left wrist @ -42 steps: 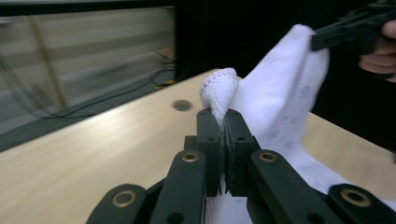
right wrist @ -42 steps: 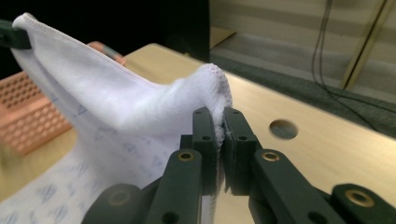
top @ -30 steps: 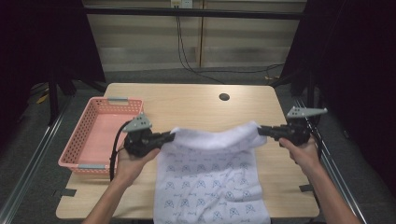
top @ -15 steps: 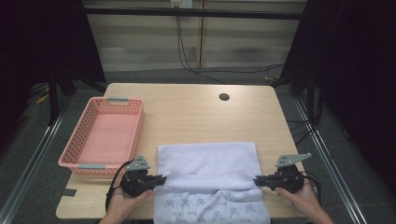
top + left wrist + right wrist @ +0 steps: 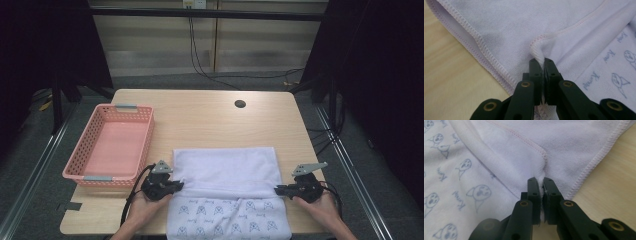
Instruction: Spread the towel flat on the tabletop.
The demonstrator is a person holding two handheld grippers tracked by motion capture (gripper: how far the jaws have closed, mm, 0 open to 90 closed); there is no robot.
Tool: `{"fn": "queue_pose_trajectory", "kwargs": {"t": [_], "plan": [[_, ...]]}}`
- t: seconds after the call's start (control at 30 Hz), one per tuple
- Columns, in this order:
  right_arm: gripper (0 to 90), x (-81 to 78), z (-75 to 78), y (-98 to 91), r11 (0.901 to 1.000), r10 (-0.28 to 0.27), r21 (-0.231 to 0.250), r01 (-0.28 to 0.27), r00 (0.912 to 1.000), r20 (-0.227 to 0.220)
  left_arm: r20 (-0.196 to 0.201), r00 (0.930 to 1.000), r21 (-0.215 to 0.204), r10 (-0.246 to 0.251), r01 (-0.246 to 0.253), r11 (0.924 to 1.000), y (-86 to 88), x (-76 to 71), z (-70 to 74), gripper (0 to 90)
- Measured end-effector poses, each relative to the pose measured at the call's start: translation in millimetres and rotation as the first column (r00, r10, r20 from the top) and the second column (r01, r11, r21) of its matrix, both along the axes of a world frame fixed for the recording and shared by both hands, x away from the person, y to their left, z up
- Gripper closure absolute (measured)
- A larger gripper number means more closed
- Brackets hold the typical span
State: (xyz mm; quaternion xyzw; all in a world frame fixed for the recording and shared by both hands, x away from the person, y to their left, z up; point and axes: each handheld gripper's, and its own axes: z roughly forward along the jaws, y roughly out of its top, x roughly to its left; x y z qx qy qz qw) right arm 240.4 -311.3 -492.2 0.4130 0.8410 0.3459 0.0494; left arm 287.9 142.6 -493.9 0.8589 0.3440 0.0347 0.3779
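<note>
The towel (image 5: 225, 172) now lies folded on the near half of the surface (image 5: 200, 120), and its printed part hangs over the near edge. A second ago I held its far edge up high, spread wide in the air. Then I brought that edge down toward me, and now the plain side lies flat on top of the printed side. So one fold is made, I think.

My left tool (image 5: 176, 185) is clenched on the left end of the folded edge. In the left gripper view I see the hem pinched tight between the jaws (image 5: 540, 62). My right tool (image 5: 278, 190) is clenched on the right end the same way, with a bit of cloth squeezed between its jaws (image 5: 540, 183).

Both tools sit low now, close to the near edge of the surface.

The pink basket (image 5: 75, 172) sits by the left edge, just beside the towel, with nothing in it.

I guess the next thing is to let go of the cloth.
</note>
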Motion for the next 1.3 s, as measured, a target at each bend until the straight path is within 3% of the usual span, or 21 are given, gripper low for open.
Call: {"fn": "queue_pose_trajectory", "kwargs": {"t": [0.23,0.5,0.53,0.63,0.73,0.83,0.87,0.97,1.0,1.07,1.3], "plan": [[85.6,14.9,-1.1,-11.0,0.9979,-0.063,-0.010,0.063,0.9979,0.017,0.033,0.9994,0.012,0.009,-0.009,0.9999,-15.0,27.9,-1.5,86.9],[85.6,38.8,-3.7,-16.5,0.9955,-0.095,0.001,0.095,0.9948,0.037,0.033,0.9980,-0.044,0.054,-0.052,0.9976,-19.7,56.8,-7.8,86.9],[85.6,42.0,-3.8,-17.0,0.9951,-0.099,0.002,0.099,0.9945,0.036,0.014,0.9976,-0.057,0.068,-0.067,0.9961,-19.5,60.3,-8.2,86.9],[85.6,50.0,-4.3,-18.3,0.9937,-0.112,0.005,0.112,0.9930,0.037,0.025,0.9979,-0.032,0.060,-0.059,0.9977,-22.0,67.2,-6.8,86.9],[85.6,58.0,-4.8,-17.8,0.9923,-0.124,0.001,0.124,0.9914,0.042,0.030,0.9966,-0.047,0.076,-0.075,0.9961,-21.5,72.7,-8.3,86.9],[85.6,67.3,-5.9,-18.6,0.9915,-0.130,0.012,0.129,0.9904,0.047,0.031,0.9975,-0.023,0.063,-0.062,0.9978,-22.4,79.2,-6.6,86.9],[85.6,70.0,-5.5,-18.2,0.9913,-0.131,0.005,0.131,0.9903,0.045,0.053,0.9963,-0.018,0.067,-0.066,0.9976,-24.0,81.5,-7.0,86.9],[85.5,81.8,-4.1,-16.3,0.9915,-0.125,-0.030,0.127,0.9904,0.060,0.051,0.9963,-0.007,0.069,-0.068,0.9976,-26.2,88.4,-6.1,86.9],[85.6,85.1,-4.7,-17.3,0.9916,-0.128,-0.016,0.129,0.9904,0.053,0.058,0.9960,0.001,0.068,-0.068,0.9977,-26.6,92.2,-5.9,86.9],[85.6,93.1,-5.1,-19.2,0.9894,-0.144,-0.011,0.145,0.9883,0.049,0.043,0.9952,-0.019,0.087,-0.087,0.9961,-27.1,98.3,-7.2,86.9],[85.6,119.1,-7.1,-22.2,0.9839,-0.179,0.004,0.179,0.9826,0.050,0.046,0.9912,-0.007,0.124,-0.124,0.9922,-35.0,125.3,-7.3,87.0]]}}
